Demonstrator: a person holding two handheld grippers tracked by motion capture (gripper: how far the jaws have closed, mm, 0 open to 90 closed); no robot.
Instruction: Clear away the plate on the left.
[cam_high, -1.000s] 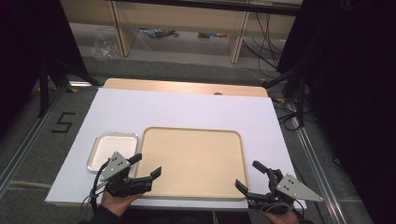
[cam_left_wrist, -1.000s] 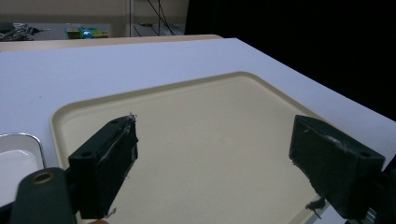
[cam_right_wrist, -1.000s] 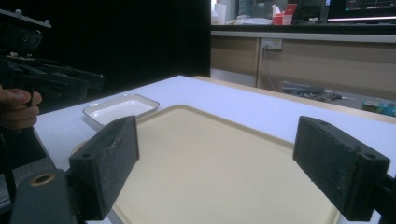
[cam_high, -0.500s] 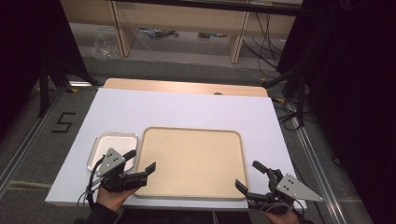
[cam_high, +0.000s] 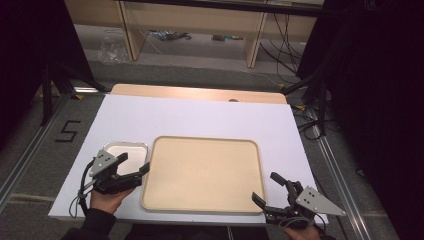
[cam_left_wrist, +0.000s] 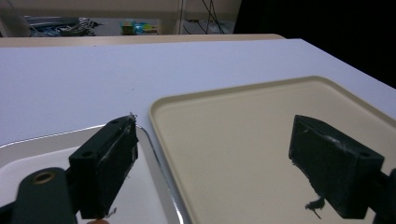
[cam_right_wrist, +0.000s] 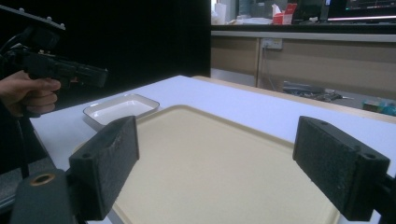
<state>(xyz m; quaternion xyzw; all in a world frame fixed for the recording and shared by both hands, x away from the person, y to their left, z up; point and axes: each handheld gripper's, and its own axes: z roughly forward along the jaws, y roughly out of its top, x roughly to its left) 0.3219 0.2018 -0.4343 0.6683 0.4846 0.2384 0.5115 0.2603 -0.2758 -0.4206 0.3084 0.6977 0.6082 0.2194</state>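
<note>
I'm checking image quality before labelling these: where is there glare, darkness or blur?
High view: the white table sheet is evenly lit, the surroundings nearly black. Left gripper view: the shiny small metal tray mirrors the black gripper jaw; near jaws slightly soft. Right gripper view: the beige rectangular plastic tray is clear, the background shelves blurred, the left side dark.

Tray (cam_high: 202, 172): plain beige. Dish (cam_high: 131, 149): silver rim, white inside. Table (cam_high: 200, 117): white top, tan far edge. Gripper jaws: black.
</note>
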